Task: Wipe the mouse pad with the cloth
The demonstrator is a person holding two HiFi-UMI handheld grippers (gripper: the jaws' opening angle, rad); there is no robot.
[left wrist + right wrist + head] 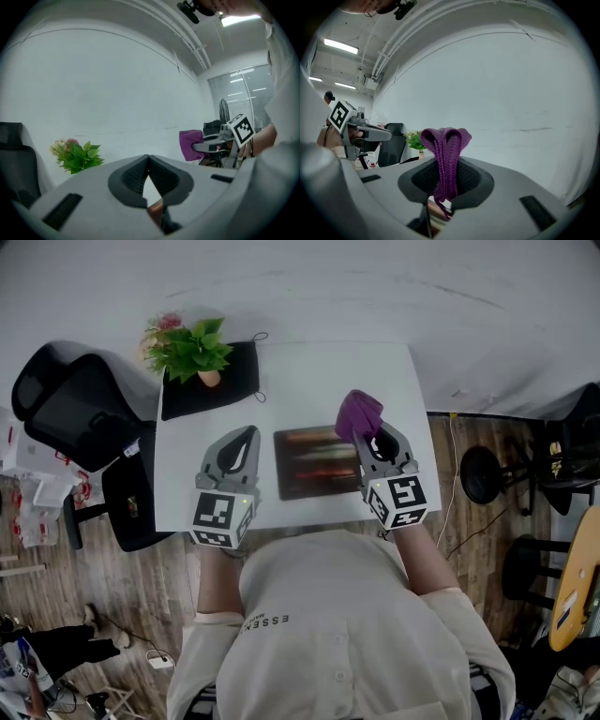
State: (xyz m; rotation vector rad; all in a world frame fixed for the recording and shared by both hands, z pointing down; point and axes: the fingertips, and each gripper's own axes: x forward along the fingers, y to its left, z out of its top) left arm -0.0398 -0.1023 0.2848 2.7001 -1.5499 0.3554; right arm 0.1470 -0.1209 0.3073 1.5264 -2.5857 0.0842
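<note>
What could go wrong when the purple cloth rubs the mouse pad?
1. The right claw pinches only a thin fold of the cloth, so the cloth might slip out during rubbing.
2. The left claw is shut and sits beside the mouse pad, not on it. Nothing holds the pad down, so it might slide on the table.

A potted plant (192, 350) stands on a black mat (236, 373) at a corner of the white table (323, 381), near a black chair (80, 413).

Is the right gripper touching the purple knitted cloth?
Touching. The right gripper view shows the purple knitted cloth pinched between the closed jaws of the right gripper.
</note>
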